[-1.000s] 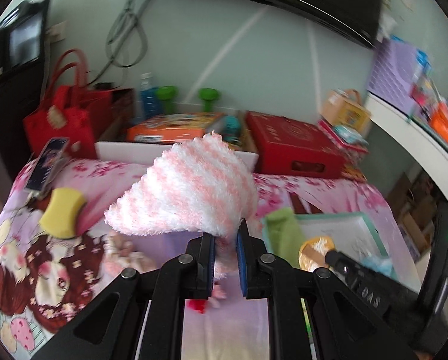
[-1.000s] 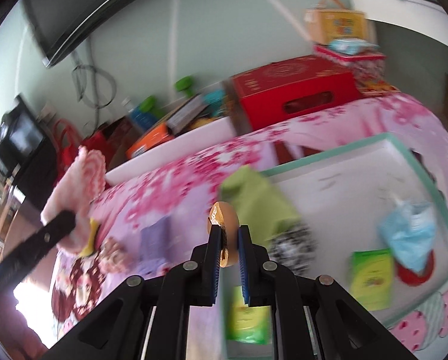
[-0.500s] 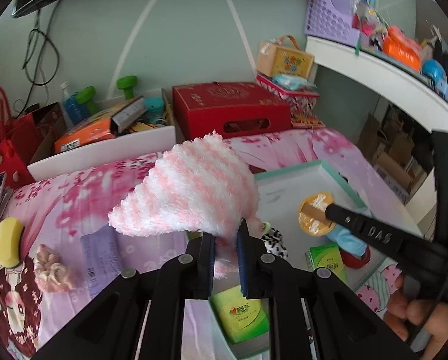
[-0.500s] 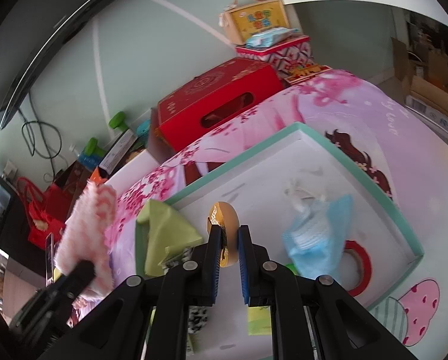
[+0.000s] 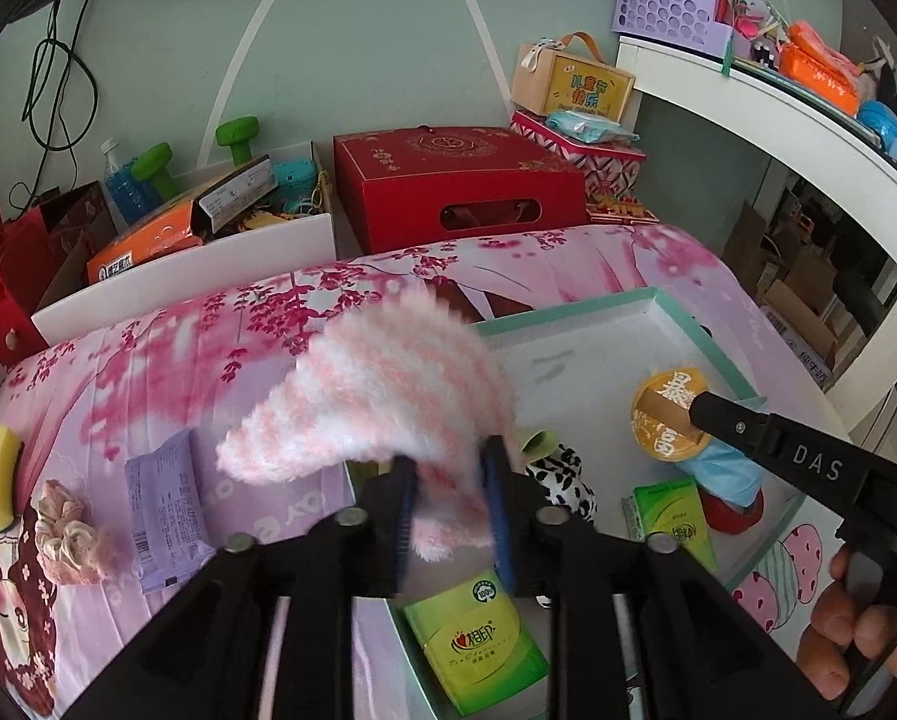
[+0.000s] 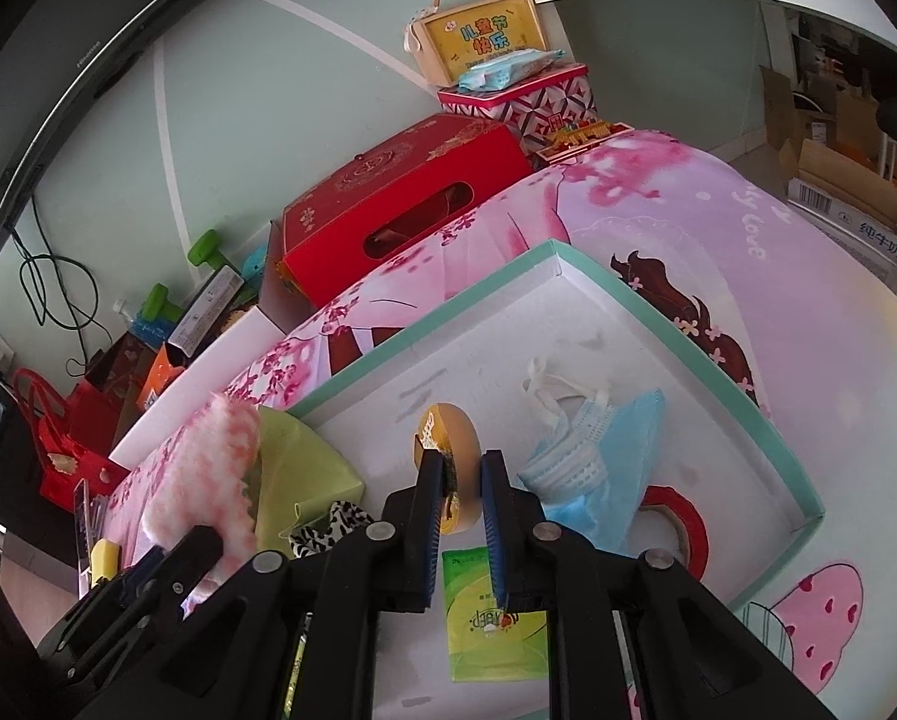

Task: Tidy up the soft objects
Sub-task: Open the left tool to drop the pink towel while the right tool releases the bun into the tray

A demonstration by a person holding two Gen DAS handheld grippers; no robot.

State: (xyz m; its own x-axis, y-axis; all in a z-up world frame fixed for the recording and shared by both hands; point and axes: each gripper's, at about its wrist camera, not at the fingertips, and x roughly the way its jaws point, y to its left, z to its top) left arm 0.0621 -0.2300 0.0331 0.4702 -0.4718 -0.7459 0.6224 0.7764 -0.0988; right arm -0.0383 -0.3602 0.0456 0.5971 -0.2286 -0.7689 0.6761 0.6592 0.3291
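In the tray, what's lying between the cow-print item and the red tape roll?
In the left wrist view, a green tissue pack lies flat on the tray floor between the cow-print item and the red tape roll.

Left claw (image 5: 448, 480) jaws opening, right claw (image 6: 461, 480) nearly closed, both angled downward

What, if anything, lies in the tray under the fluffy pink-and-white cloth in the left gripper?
The fluffy cloth hangs over the tray's near left corner. A green cloth and a black-and-white item already lie there.
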